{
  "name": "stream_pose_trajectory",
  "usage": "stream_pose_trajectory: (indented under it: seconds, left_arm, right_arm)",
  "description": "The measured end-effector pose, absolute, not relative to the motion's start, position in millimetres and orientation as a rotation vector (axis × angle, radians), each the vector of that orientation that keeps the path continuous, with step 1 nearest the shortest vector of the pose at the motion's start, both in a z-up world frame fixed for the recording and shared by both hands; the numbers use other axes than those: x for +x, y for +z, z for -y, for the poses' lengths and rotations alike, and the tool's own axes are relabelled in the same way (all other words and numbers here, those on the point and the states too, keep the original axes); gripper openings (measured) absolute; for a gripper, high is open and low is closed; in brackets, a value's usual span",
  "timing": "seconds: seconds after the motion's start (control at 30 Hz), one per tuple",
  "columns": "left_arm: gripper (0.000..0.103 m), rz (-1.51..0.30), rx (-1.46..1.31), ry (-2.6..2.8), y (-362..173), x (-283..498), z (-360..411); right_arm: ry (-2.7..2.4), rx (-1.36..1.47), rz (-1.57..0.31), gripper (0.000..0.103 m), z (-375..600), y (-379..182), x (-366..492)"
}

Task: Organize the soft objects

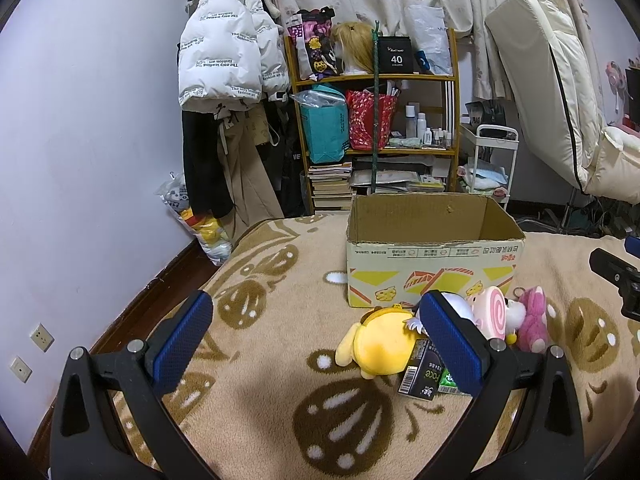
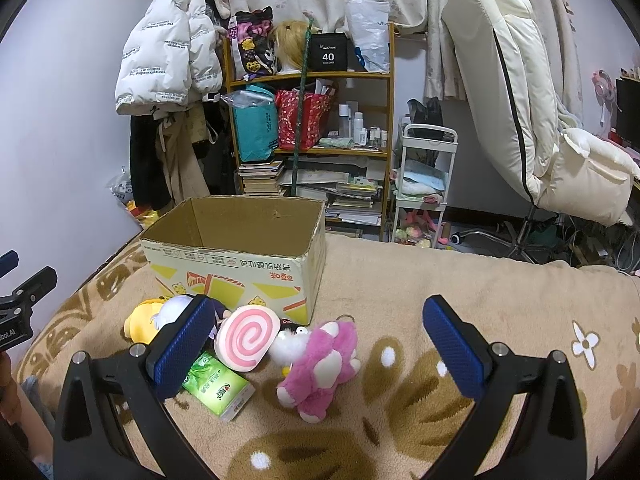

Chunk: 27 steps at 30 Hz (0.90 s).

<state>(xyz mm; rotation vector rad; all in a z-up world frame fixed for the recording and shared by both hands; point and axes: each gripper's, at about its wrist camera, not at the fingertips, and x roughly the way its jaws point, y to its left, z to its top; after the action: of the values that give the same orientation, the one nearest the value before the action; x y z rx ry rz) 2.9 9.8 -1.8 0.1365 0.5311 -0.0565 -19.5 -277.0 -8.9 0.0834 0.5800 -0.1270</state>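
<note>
Toys [image 2: 320, 364] plush (pink, yellow) beside open box [image 2: 240, 256].

A lived-in bedroom at home: a bed under a beige patterned blanket [image 2: 400, 400] fills the foreground. At 12 o'clock a cluttered wooden shelf [image 2: 312, 76] holds books, bags and toiletries; coats [image 1: 224, 52] hang at 11, and a padded recliner chair [image 2: 520, 100] stands at 2.

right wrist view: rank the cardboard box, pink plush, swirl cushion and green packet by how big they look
1. cardboard box
2. pink plush
3. swirl cushion and green packet look about alike; a claw finger hides part of the packet, so no ranking between them.
</note>
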Motion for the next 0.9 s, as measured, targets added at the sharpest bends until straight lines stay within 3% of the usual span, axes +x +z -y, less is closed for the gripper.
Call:
stream_pose_trajectory:
  seconds: [0.9]
  left_arm:
    - [0.102,-0.534,0.14,-0.058,-4,2,-8]
  right_arm:
    - [-0.126,0.078,-0.584,0.103,271,-19,-17]
